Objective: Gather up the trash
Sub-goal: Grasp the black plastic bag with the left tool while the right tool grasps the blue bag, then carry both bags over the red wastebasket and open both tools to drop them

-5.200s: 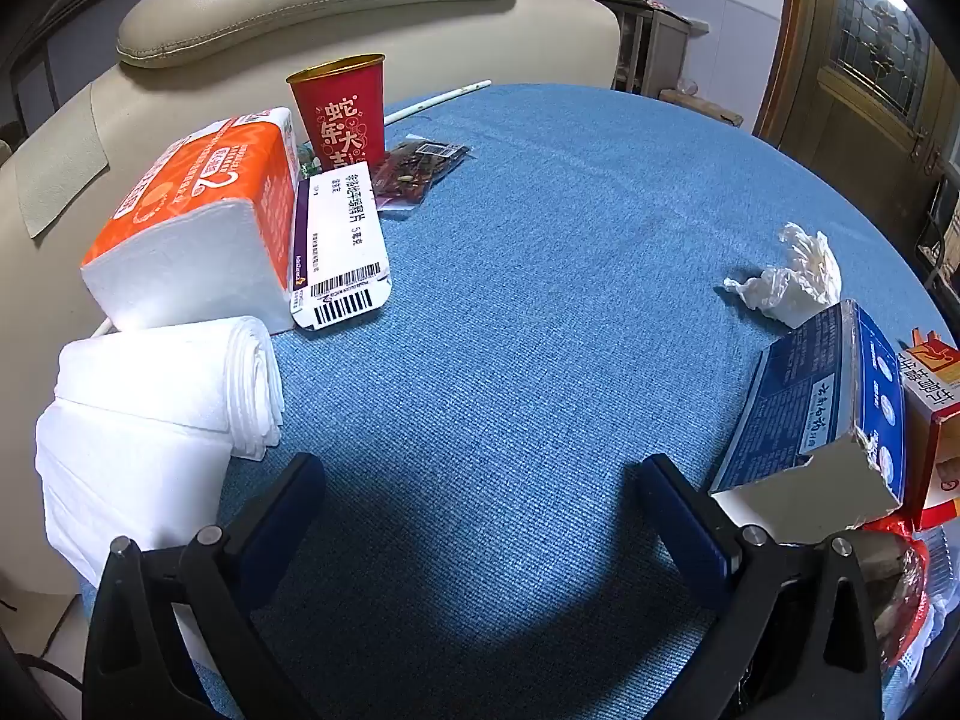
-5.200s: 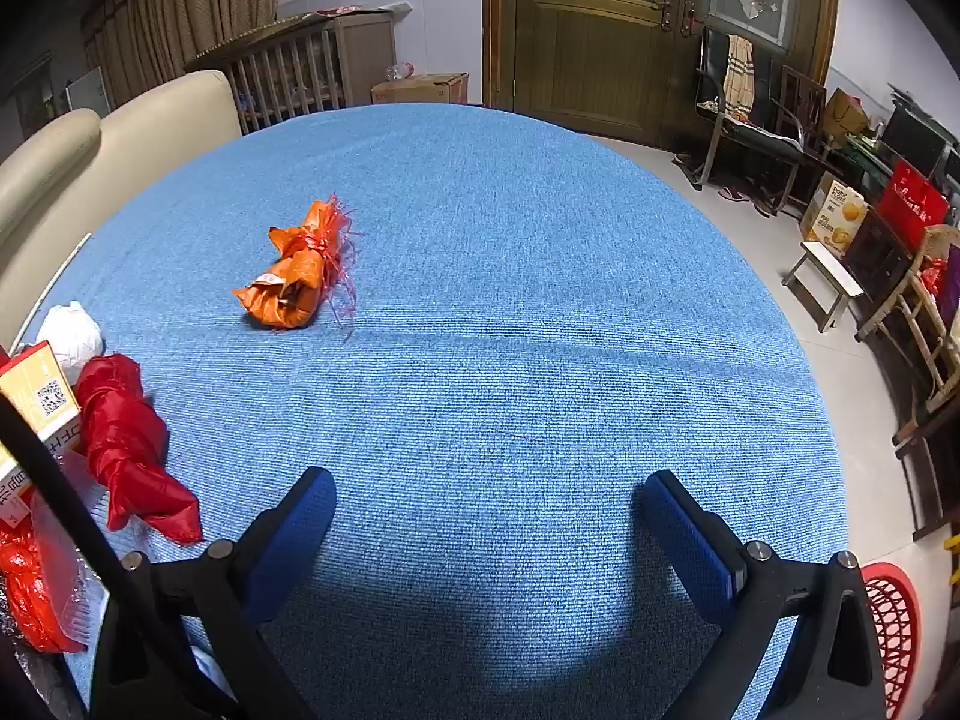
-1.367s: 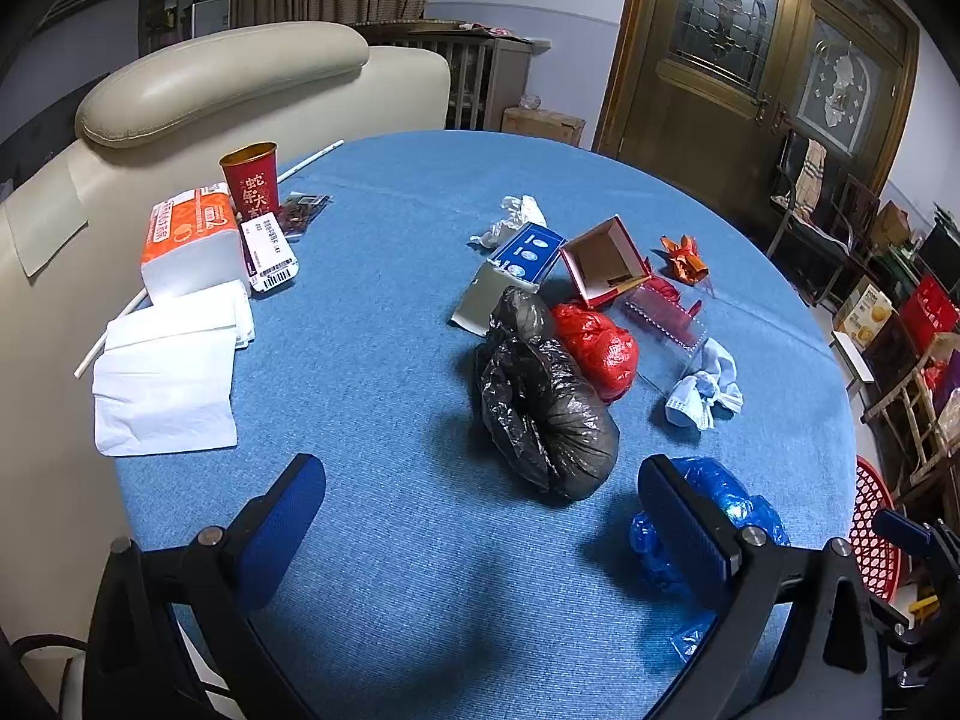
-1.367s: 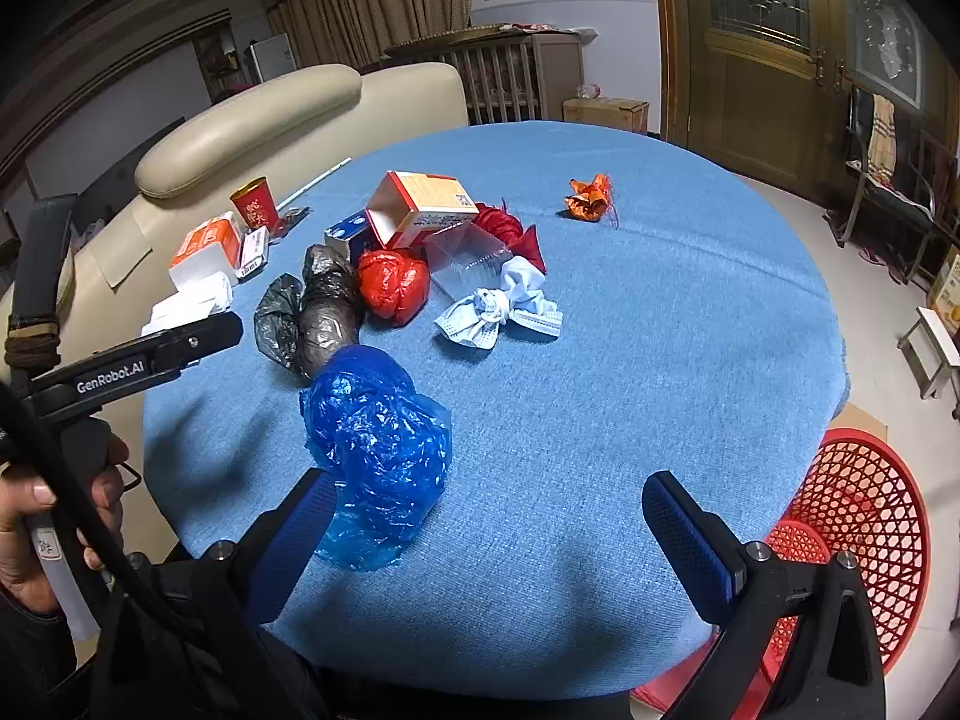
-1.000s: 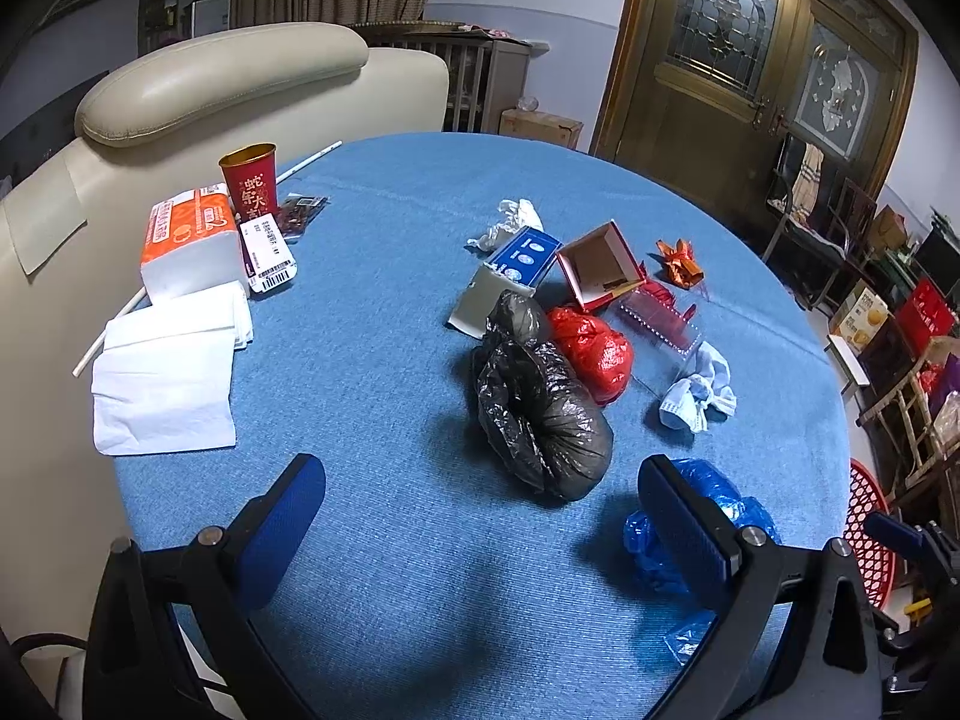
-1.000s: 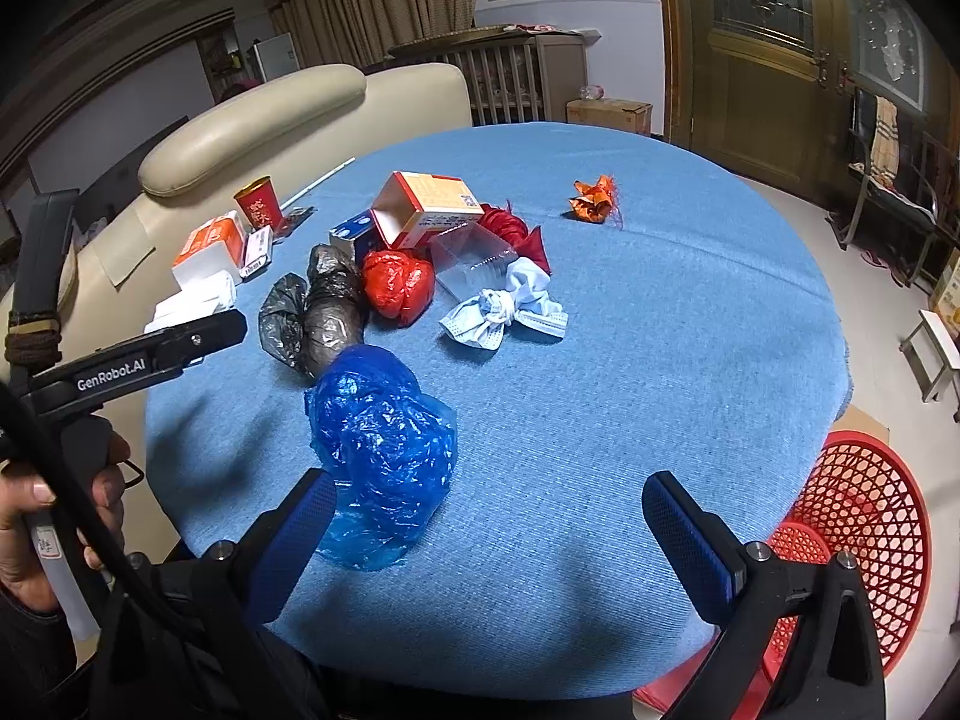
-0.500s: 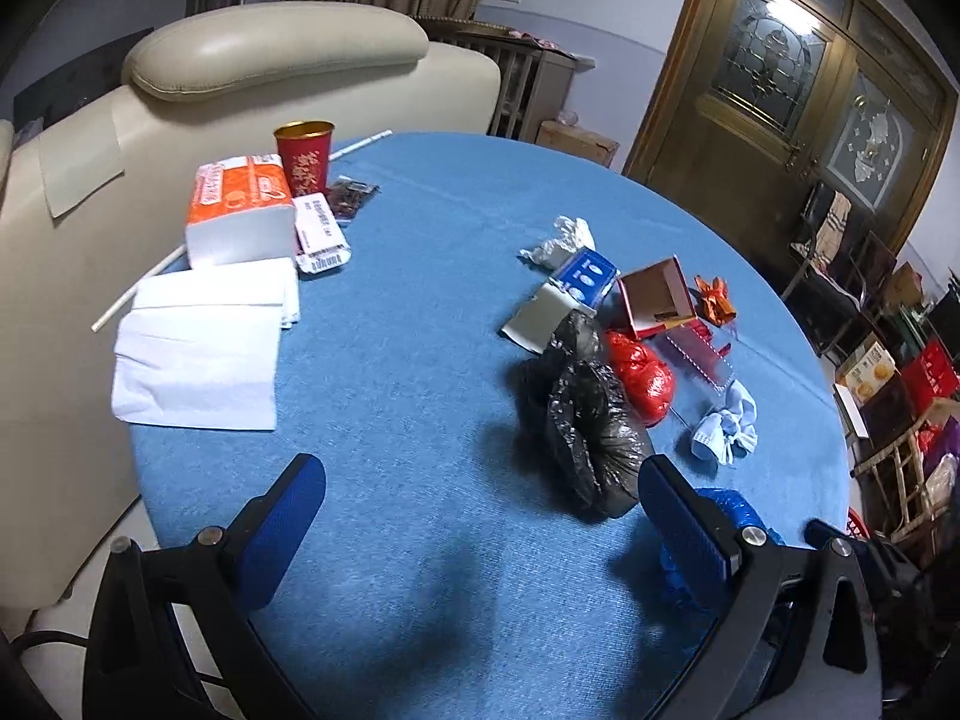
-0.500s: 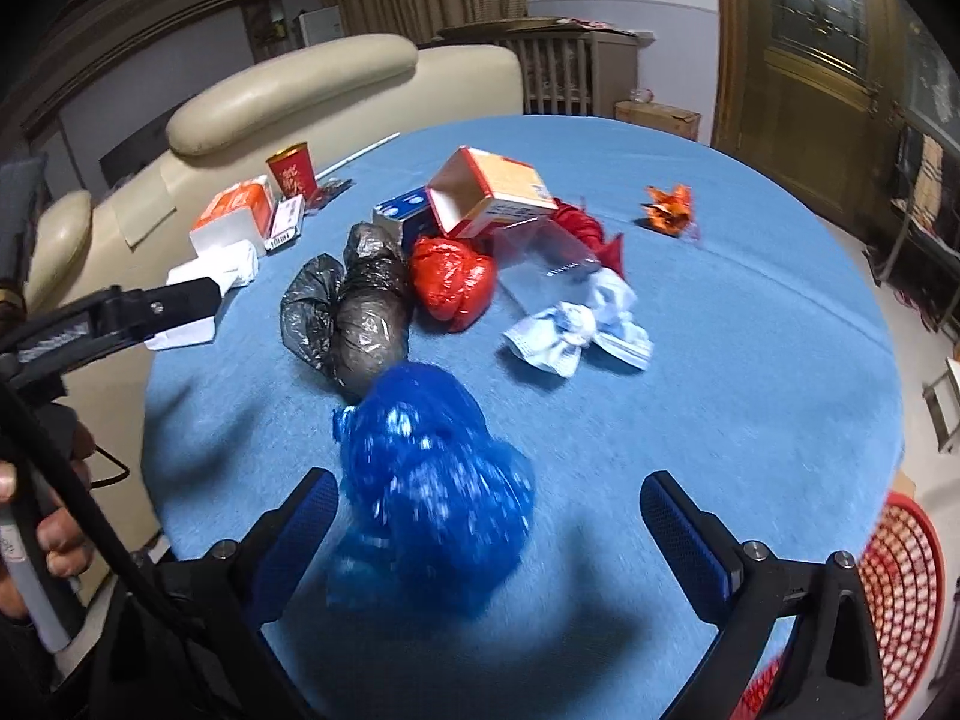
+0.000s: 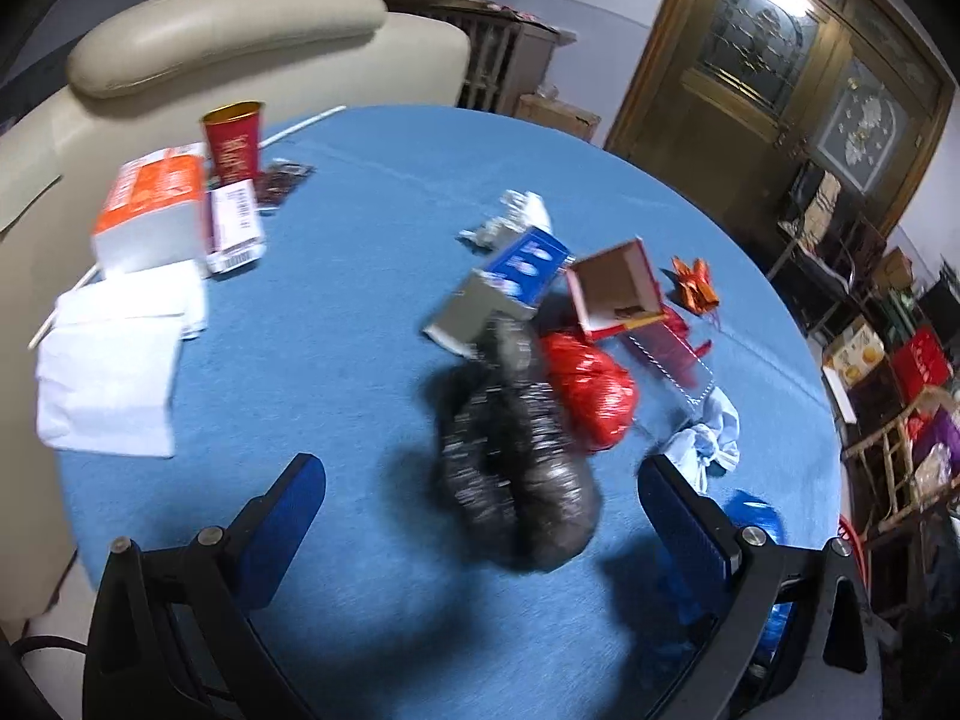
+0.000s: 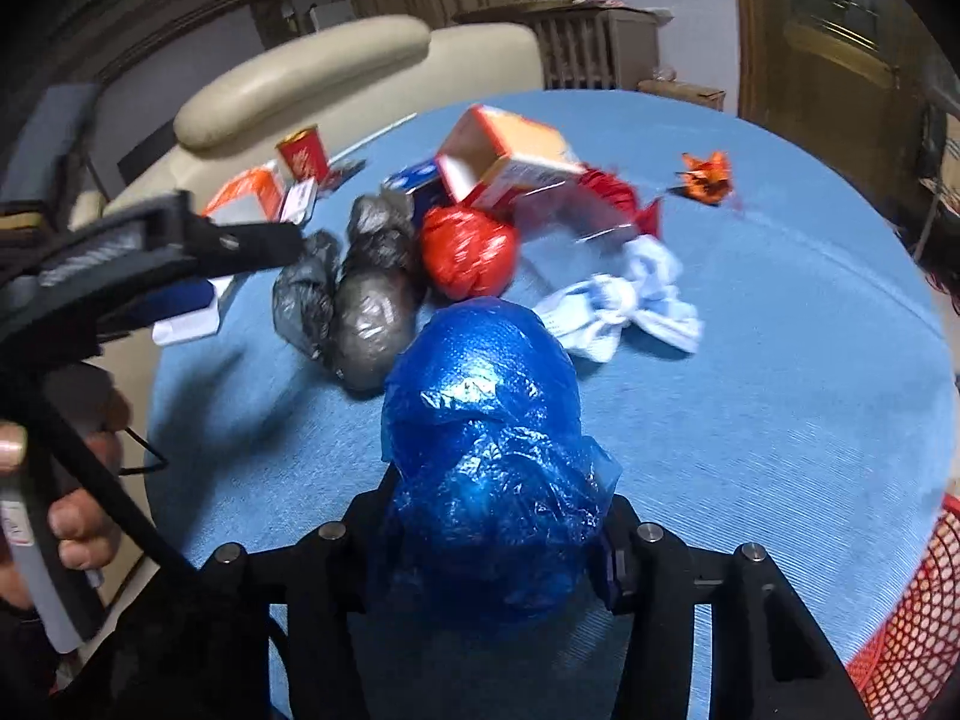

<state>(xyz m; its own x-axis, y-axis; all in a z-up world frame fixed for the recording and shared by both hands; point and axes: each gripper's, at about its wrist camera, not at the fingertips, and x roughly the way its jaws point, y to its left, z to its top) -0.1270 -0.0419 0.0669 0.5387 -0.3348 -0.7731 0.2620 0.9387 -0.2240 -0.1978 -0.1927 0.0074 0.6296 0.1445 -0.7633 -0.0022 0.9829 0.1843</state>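
My right gripper point(image 10: 489, 546) is shut on a blue plastic trash bag point(image 10: 486, 438) at the near edge of the round blue table point(image 10: 780, 360); the bag hides the fingertips. The same bag shows partly behind my left gripper's right finger point(image 9: 753, 516). My left gripper point(image 9: 480, 516) is open and empty, with a black trash bag point(image 9: 510, 462) lying between its fingers on the table. A red bag point(image 9: 591, 390) lies beside the black one. Both also show in the right wrist view, black bag point(image 10: 360, 300) and red bag point(image 10: 468, 252).
An open red box point(image 9: 618, 288), a blue box point(image 9: 510, 282), crumpled white tissue point(image 9: 516, 216), a pale blue cloth wad point(image 9: 708, 444) and an orange wrapper point(image 9: 693, 288) lie mid-table. Tissue pack point(image 9: 156, 216), red cup point(image 9: 234, 138) and napkins point(image 9: 114, 372) sit left. A red basket point(image 10: 912, 612) stands on the floor.
My right gripper closed on the blue bag, which was lying between its open fingers. My left gripper moved forward toward the black bag and stayed open.
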